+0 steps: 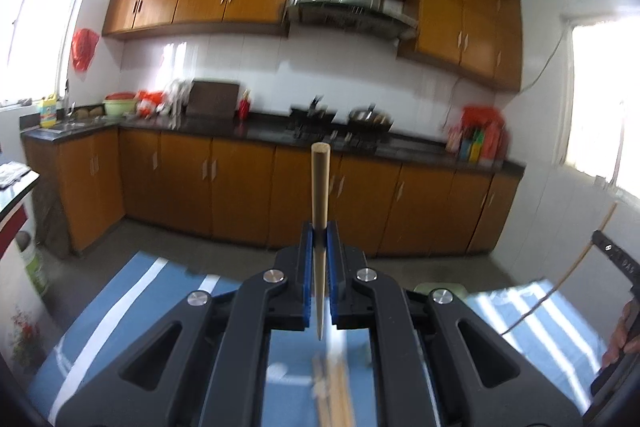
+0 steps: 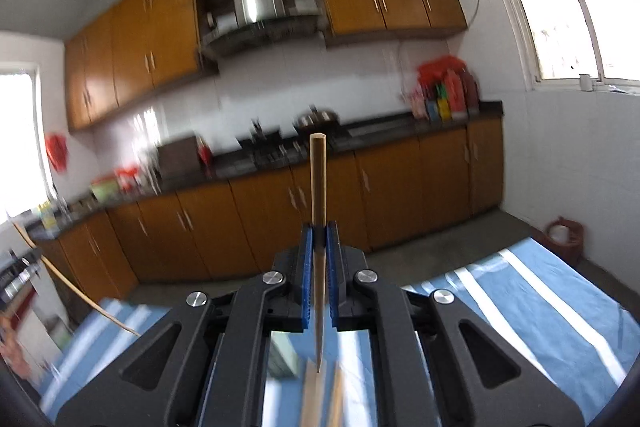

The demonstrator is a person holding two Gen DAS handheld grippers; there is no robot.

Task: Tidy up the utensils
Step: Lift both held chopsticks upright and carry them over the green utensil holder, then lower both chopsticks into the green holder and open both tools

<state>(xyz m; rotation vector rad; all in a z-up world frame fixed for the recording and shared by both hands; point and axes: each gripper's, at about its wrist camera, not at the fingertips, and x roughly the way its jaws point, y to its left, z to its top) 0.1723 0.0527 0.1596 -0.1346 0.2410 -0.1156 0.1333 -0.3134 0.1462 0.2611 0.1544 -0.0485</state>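
Observation:
My left gripper (image 1: 320, 233) is shut on a pale wooden chopstick (image 1: 319, 183) that stands upright between its blue pads, thick end up. My right gripper (image 2: 320, 233) is shut on a second wooden chopstick (image 2: 319, 179), also upright. Both grippers are raised above a table with a blue and white striped cloth (image 1: 132, 291). Several more chopsticks (image 1: 334, 395) lie blurred on the cloth below the left gripper, and others (image 2: 320, 391) below the right one. At the right edge of the left wrist view, the right gripper's chopstick (image 1: 560, 283) shows beside a hand (image 1: 622, 331).
A kitchen lies ahead: orange lower cabinets (image 1: 240, 187), a dark counter (image 1: 264, 133) with a stove and pans (image 1: 368, 119), and upper cabinets with a range hood (image 1: 352, 3). Windows are on both side walls. A red bucket (image 2: 562, 233) stands on the floor at the right.

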